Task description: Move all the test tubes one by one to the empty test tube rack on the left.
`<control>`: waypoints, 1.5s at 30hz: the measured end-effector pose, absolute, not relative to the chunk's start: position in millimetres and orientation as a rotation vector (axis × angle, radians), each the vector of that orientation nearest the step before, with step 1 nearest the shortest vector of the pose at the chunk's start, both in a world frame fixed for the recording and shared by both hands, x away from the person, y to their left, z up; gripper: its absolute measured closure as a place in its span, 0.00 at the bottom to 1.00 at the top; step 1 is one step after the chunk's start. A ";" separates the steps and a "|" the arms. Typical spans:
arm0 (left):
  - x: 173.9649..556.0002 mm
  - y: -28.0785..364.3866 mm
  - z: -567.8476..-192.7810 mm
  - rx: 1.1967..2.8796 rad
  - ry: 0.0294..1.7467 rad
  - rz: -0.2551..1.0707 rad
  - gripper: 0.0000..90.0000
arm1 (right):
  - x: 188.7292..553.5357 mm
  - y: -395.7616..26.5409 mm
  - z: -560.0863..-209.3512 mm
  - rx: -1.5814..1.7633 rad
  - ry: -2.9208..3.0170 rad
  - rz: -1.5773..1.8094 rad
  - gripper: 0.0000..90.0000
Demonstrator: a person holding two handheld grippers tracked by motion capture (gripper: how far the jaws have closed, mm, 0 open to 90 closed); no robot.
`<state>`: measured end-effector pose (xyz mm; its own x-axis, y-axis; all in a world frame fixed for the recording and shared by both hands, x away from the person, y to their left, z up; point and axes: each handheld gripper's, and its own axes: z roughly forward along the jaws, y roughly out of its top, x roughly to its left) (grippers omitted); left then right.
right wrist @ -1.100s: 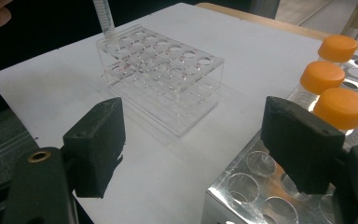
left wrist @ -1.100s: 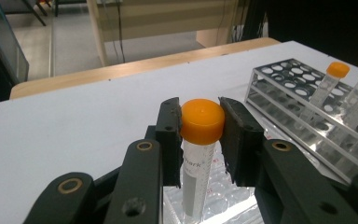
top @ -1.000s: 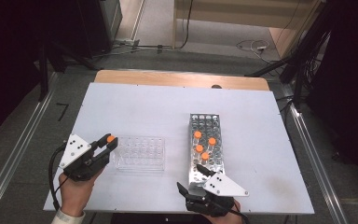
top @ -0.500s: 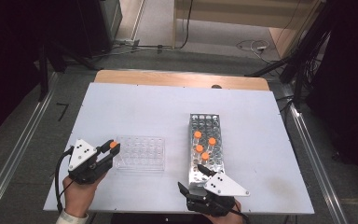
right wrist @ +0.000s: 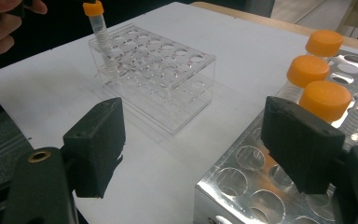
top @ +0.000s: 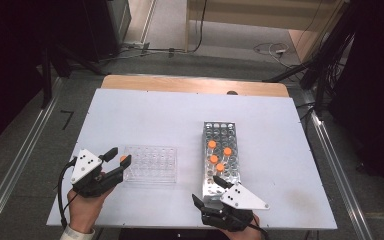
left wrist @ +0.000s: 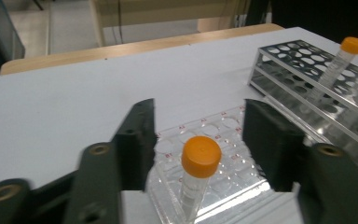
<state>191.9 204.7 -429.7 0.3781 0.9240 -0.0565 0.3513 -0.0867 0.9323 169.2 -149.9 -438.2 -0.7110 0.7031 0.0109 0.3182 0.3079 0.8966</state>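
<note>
Step in hand: moving orange-capped tubes from metal rack [top: 221,152] to clear rack [top: 150,163]. Left gripper [top: 116,162] letting go, jaws just been opening, pads standing clear either side of tube [left wrist: 198,173], now sitting upright in corner well of clear rack. Right gripper [top: 207,192] resting released at near end of metal rack. Next, likely: left gripper backing straight off without knocking cap, then fetching another tube.

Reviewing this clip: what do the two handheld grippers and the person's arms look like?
Both the left gripper and the right gripper are black, two-jawed, with blocky black pads and brass-coloured screw holes. Each carries a grey three-cornered plate with small dark dots. A black cable loops from the left one. A white cuff shows at the left wrist.
</note>
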 end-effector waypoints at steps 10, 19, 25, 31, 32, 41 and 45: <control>192.8 210.5 -428.4 1.584 1.234 0.736 0.21 | 170.9 -157.2 -435.9 0.937 2.167 1.380 0.23; 191.7 211.3 -428.6 1.584 1.234 0.736 0.21 | 181.4 -170.5 -440.7 1.000 2.105 1.342 0.23; 191.5 209.1 -430.1 1.593 1.230 0.737 0.21 | 196.0 -174.6 -456.0 1.056 2.064 1.294 0.29; 190.8 207.7 -429.7 1.586 1.224 0.736 0.22 | 201.8 -173.2 -460.5 1.082 2.039 1.257 0.46; 190.7 207.6 -429.6 1.586 1.223 0.736 0.22 | 202.5 -172.6 -460.8 1.091 2.040 1.253 0.49; 189.7 206.5 -428.9 1.584 1.217 0.736 0.22 | 206.4 -164.4 -463.4 1.123 2.026 1.202 0.69; 189.8 206.1 -429.1 1.586 1.216 0.735 0.23 | 207.6 -163.0 -464.4 1.130 2.024 1.192 0.75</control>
<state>189.8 206.1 -429.1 0.3190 0.9434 -0.0913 0.3581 -0.0307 0.9332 207.6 -163.0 -464.4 -0.5105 0.8594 -0.0272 0.3931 0.2614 0.8815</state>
